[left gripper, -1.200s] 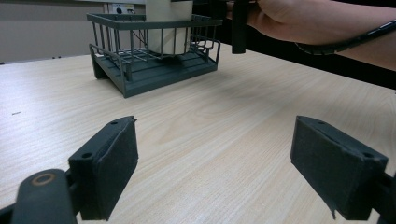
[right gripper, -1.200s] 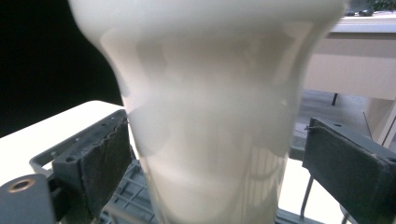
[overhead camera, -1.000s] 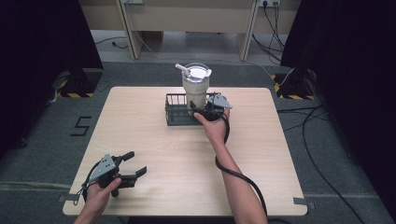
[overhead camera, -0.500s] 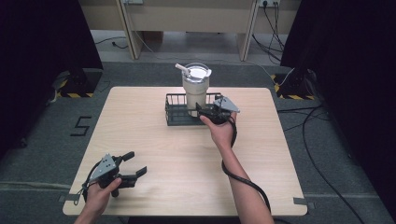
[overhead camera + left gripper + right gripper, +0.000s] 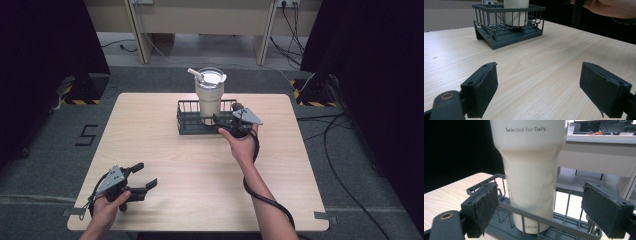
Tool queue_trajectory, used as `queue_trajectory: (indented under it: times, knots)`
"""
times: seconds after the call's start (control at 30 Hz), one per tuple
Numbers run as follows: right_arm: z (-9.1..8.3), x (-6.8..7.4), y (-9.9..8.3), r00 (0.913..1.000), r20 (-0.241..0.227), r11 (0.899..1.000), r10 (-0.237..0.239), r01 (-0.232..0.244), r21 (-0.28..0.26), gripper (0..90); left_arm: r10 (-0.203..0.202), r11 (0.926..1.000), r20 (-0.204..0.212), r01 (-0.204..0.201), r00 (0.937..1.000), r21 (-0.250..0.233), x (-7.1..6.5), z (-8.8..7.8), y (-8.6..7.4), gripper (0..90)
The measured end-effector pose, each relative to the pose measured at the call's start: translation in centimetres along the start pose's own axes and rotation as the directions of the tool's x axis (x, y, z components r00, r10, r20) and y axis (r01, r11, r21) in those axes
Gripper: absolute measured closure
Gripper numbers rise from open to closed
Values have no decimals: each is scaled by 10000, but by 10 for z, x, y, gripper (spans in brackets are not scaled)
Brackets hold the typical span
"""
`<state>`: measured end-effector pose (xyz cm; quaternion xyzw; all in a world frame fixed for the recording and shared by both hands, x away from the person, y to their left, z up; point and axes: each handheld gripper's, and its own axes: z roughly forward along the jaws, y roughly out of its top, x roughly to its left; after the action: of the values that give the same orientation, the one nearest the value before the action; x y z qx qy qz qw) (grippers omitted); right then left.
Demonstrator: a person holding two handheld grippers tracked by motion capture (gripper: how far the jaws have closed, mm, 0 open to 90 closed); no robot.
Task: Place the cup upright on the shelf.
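High view: a cream tumbler stands upright in a dark wire basket at upper centre of the worktop. The right hand-held gripper sits just beside the basket, released. The left hand-held gripper rests at lower left, released.

Left gripper view: jaws spread over bare worktop; the tumbler's top is cut off.

Right gripper view: jaws flank the tumbler, not touching. Judged step: approach to grasp; next, advance and close. The lid is out of frame.
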<state>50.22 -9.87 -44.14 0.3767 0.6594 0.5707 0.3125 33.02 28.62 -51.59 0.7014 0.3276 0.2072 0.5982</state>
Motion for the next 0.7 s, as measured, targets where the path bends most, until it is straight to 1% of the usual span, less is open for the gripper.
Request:
queue_trajectory:
  times: [0.13,0.17,0.3,0.37,0.7]
  knots:
    - [-7,-1,0,10000,-22,10000,58,-58,32,149,0,10000,-14,0,10000,10,0,0,0,145]
    - [-9,-2,0,10000,-36,10000,-14,14,6,149,3,10000,-21,-3,10000,11,0,0,0,145]
    - [-16,-2,-1,10000,-42,10000,48,-47,68,151,-22,10000,-32,22,10000,-3,0,0,0,145]
    - [-19,-3,-1,10000,-10,10000,-26,27,79,153,-10,10000,-45,10,10000,15,0,0,0,145]
    - [-35,-6,1,10000,-10,9999,-24,24,141,157,34,10000,-91,-34,10000,43,0,-1,0,145]
